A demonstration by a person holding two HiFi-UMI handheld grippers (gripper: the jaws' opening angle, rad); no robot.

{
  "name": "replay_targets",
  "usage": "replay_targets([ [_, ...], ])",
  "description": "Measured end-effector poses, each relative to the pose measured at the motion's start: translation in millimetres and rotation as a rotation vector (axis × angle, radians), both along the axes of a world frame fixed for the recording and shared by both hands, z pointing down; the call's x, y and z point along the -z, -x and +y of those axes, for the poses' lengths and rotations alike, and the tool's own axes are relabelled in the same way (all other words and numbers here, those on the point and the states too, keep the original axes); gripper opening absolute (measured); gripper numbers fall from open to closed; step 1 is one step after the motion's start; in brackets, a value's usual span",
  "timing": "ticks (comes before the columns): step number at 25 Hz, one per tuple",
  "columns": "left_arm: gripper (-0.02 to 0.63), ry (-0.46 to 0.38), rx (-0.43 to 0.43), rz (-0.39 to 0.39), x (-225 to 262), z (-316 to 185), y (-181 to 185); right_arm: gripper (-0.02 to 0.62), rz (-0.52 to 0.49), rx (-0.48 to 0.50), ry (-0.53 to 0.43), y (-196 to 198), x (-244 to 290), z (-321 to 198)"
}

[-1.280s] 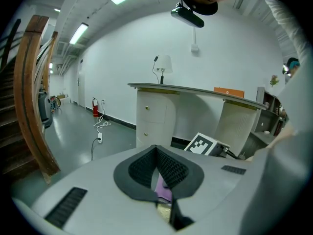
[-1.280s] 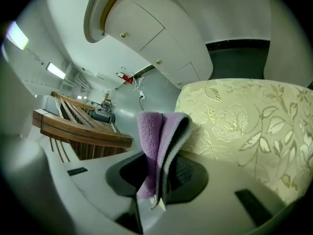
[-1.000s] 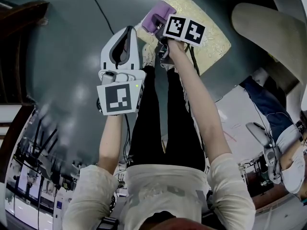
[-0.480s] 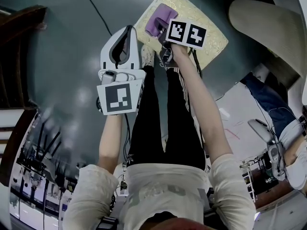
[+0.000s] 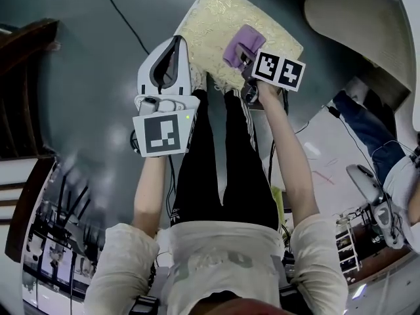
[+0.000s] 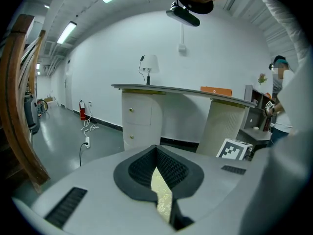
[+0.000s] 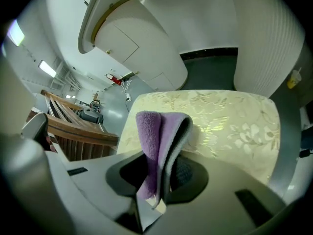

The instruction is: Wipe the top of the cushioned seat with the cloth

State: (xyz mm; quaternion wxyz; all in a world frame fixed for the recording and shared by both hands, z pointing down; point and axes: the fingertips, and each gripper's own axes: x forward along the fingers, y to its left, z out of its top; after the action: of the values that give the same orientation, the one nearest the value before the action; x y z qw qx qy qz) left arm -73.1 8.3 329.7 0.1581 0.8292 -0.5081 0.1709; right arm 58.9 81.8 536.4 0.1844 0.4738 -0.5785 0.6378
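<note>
The cushioned seat (image 5: 213, 21) is pale yellow with a flower pattern and lies at the top of the head view. A folded purple cloth (image 5: 240, 44) rests on its near right part. My right gripper (image 5: 247, 55) is shut on the cloth (image 7: 157, 133), which sticks out between the jaws and presses on the seat (image 7: 230, 124). My left gripper (image 5: 175, 41) hangs to the left of the seat's near edge with its jaws together and nothing in them. Through the slit of the left gripper (image 6: 159, 177) a sliver of the yellow seat shows.
A black cable (image 5: 125, 18) runs over the grey floor left of the seat. A beige round-topped counter (image 5: 357, 28) stands at the right, and dark wooden furniture (image 5: 29, 64) at the left. Another person (image 5: 394, 176) is at the far right. My legs stand just before the seat.
My right gripper has dragged the purple cloth rightward across the seat, from its left part to its near right part. The left gripper has stayed where it was.
</note>
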Motion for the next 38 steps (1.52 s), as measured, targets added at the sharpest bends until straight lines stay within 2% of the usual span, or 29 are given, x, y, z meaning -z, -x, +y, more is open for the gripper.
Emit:
replay_targets([
  [11, 0.006, -0.002, -0.066, -0.002, 6, -11, -17, 0.1, 0.074, -0.079, 0.062, -79, 2, 56],
  [24, 0.006, -0.001, -0.137, -0.002, 10, -3, -60, 0.1, 0.129, -0.137, 0.09, -136, 1, 101],
  [31, 0.006, -0.002, -0.141, 0.0, 9, -2, -63, 0.098, 0.211, -0.091, 0.181, -153, -22, 127],
  [35, 0.006, 0.001, -0.142, -0.001, 12, -1, -63, 0.098, 0.194, -0.12, 0.166, -149, -12, 128],
  [38, 0.006, 0.013, -0.118, 0.009, 13, -3, -59, 0.098, 0.166, -0.192, 0.095, -151, 12, 111],
])
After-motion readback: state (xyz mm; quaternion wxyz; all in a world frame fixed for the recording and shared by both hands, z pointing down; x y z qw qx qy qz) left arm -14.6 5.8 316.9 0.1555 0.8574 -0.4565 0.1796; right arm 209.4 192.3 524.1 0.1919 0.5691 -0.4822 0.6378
